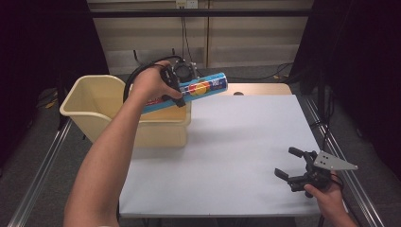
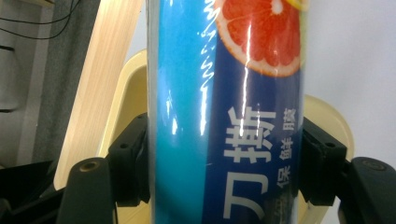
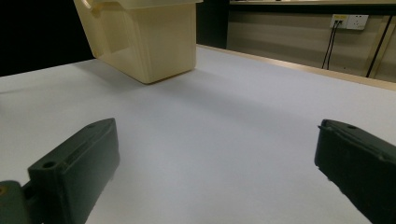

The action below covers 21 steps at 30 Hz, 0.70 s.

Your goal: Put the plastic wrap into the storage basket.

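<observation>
Table (image 1: 227, 156) surface lies white beside the cream bin (image 1: 101, 106); above that bin your left gripper (image 1: 176, 93) pinches the blue tube (image 1: 201, 88), your right gripper (image 1: 289, 164) spread wide.

One blue tube (image 1: 189, 91) of cling film, one cream bin (image 1: 101, 111), one white desk (image 1: 236, 151), and two grippers: left gripper (image 1: 176, 87), right gripper (image 1: 289, 163)

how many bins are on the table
1. The bin stands at the table's far left corner, under the tube gripped in the left gripper. It also shows in the right gripper view.
</observation>
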Motion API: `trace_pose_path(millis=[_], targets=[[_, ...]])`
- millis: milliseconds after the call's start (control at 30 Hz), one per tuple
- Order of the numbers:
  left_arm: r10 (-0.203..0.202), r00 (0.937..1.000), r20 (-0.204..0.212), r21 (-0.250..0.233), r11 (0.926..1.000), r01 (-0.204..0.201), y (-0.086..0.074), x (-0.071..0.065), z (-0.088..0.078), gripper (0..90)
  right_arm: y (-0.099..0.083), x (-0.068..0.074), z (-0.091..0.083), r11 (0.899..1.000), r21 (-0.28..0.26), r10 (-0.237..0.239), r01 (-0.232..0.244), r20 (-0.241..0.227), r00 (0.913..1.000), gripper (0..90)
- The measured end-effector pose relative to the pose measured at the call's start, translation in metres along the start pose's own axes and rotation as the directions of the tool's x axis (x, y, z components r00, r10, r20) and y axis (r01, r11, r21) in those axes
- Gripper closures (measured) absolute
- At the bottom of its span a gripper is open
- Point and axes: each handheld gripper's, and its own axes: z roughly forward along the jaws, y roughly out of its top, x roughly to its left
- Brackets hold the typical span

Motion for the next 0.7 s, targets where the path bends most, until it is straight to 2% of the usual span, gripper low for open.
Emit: trace_pose_path(millis=[300,467,567,700], targets=[[0.007,0.9999,-0.008,0.010,0.9999,-0.007,0.000,0.002,0.004,32.0,0.000,0.000,0.000,1.000,0.000,0.003,-0.003,0.002,1.0000,0.0],[0.032,0.9994,-0.009,0.014,0.9994,-0.032,0.000,0.003,0.006,32.0,0.000,0.000,0.000,1.000,0.001,0.005,-0.005,0.003,1.0000,0.0],[0.031,0.9994,-0.013,0.003,0.9995,-0.031,-0.001,0.004,0.009,32.0,0.000,0.000,0.000,1.000,0.000,0.003,-0.003,0.001,1.0000,0.0],[0.024,0.9997,-0.003,0.013,0.9996,-0.024,-0.003,0.006,0.012,32.0,0.000,-0.001,0.000,1.000,-0.006,0.005,-0.005,0.004,1.0000,0.0]])
